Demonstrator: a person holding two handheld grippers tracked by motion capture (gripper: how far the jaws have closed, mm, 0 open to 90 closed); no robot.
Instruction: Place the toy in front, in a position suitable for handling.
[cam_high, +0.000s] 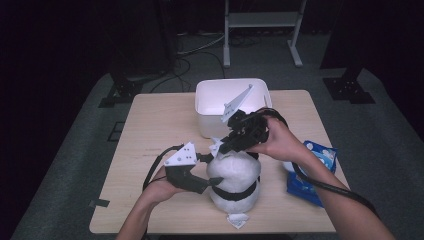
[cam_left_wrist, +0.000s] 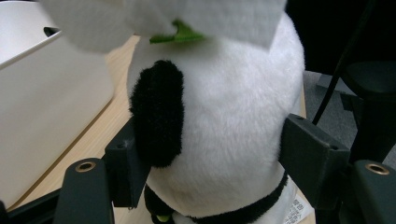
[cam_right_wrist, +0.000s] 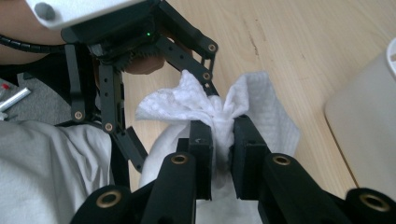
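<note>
Nearest me, the left gripper (cam_high: 212, 172) clamps the plush toy's (cam_high: 235, 182) white belly from both sides, standing it upright on the tabletop (cam_high: 150, 130). Just above its head, the right gripper (cam_high: 224, 146) pinches a bunched white cloth (cam_right_wrist: 219, 109). Beyond sits a white bin (cam_high: 205, 107).

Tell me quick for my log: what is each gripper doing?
Left gripper: closed on the plush toy.
Right gripper: closed on a white cloth.
</note>
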